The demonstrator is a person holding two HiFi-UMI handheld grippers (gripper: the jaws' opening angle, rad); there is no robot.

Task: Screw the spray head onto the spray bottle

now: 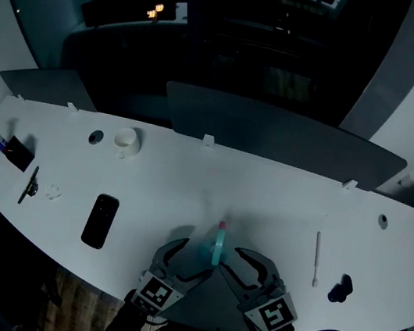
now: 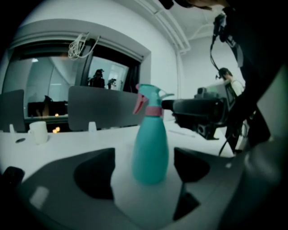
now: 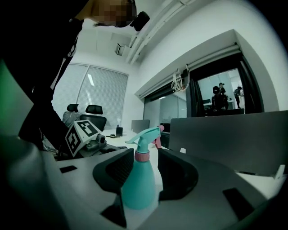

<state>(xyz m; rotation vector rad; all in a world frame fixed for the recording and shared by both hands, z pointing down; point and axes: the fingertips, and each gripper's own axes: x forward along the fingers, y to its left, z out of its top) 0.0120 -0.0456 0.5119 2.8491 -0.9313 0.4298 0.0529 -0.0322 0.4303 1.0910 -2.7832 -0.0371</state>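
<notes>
A teal spray bottle (image 1: pixel 218 244) stands upright on the white table (image 1: pixel 264 202), near its front edge. A teal spray head with a pink collar and pink trigger sits on its neck (image 2: pixel 153 110). My left gripper (image 1: pixel 187 260) is just left of the bottle and my right gripper (image 1: pixel 243 267) just right of it. In the left gripper view the bottle (image 2: pixel 150 146) stands between the open jaws with a gap on each side. The right gripper view has the bottle (image 3: pixel 139 186) in front of its open jaws, with no pad clearly pressing on it.
A black phone (image 1: pixel 100 220) lies left of the grippers, with a white cup (image 1: pixel 126 141) farther back. A white stick (image 1: pixel 317 258) and a small black object (image 1: pixel 339 288) lie to the right. Grey divider panels (image 1: pixel 275 137) line the table's far edge.
</notes>
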